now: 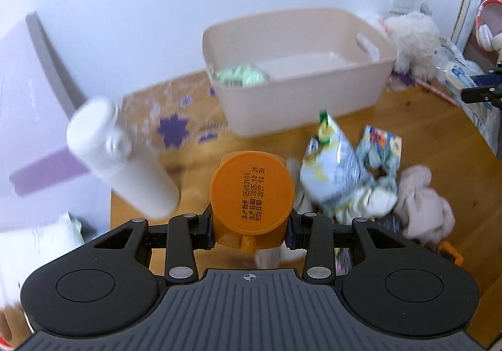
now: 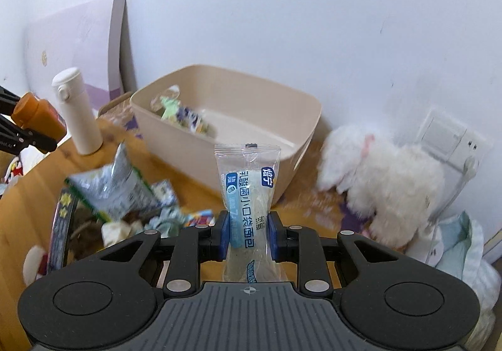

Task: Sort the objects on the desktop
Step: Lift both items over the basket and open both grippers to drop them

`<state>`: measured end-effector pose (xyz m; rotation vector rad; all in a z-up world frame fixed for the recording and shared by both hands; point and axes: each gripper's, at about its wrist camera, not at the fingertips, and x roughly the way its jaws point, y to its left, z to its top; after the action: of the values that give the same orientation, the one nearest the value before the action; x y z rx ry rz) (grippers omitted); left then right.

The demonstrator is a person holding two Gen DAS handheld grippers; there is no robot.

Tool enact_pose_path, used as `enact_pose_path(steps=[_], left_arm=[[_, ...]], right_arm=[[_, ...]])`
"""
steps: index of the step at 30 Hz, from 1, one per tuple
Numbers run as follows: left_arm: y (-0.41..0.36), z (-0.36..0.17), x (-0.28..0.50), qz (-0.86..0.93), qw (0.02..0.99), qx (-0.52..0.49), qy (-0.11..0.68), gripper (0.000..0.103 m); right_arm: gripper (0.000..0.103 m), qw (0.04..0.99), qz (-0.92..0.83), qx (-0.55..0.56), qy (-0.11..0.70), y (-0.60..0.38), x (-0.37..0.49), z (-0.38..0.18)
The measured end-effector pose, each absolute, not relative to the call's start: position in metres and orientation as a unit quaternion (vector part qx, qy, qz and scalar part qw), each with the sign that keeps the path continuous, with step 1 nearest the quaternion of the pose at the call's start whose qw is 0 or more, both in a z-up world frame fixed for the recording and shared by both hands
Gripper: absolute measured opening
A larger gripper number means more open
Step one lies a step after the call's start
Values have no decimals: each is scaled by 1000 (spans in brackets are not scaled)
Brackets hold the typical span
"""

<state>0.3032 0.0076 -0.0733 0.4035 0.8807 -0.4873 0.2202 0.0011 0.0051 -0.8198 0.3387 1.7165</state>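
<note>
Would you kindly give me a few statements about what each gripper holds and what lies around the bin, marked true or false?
1. The left gripper is shut on an orange bottle. True.
2. The right gripper is open. False: it is shut on a clear bread packet.
3. The beige bin holds nothing. False: a green-and-white packet lies inside.
4. A white flask stands upright on the table. True.

the left gripper [image 1: 251, 227] was matte black, with round silver screws at its linkage joints and a grey ribbed plate behind the claw bearing a small crosshair mark. the right gripper [image 2: 248, 238] matched it, with blue pads [image 2: 223, 234] lining the insides of its fingers.
</note>
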Motion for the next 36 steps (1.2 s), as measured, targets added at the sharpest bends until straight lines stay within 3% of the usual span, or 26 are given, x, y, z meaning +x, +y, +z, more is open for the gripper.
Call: enact_pose_path(steps=[19,36], left_arm=[[-89,-31,396,-254,884,175,350,39],[-150,-86,465,-219,870,162,411,39]], right_arm=[[23,592,718,-350,106,94,200,26],[23,587,700,-388,121,181,170,-27]])
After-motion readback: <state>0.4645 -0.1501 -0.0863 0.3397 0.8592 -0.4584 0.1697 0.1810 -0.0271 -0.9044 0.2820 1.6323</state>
